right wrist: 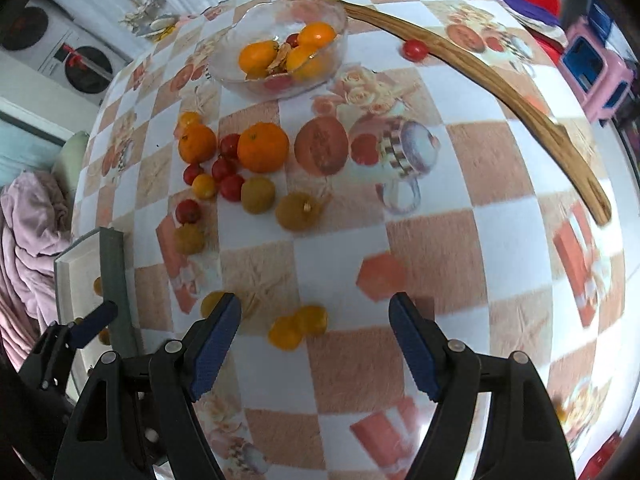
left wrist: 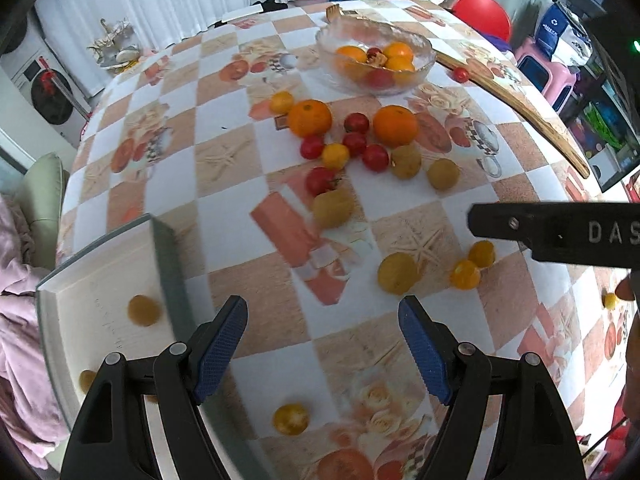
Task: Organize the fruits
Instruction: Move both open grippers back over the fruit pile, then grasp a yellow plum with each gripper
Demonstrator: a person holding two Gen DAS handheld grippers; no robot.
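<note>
Yellow tomatoes (right wrist: 298, 326) between right gripper (right wrist: 314, 344) (agape)

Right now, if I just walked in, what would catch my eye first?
Probably the fruit scattered mid-table: two big oranges among small red and yellow tomatoes. Behind them stands a glass bowl with more fruit. Both grippers, left and right, hover open and empty.

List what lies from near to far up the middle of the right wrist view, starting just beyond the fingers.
Pair of small yellow fruits → brownish-yellow fruit with a stem → big orange → glass bowl holding oranges and tomatoes.
</note>
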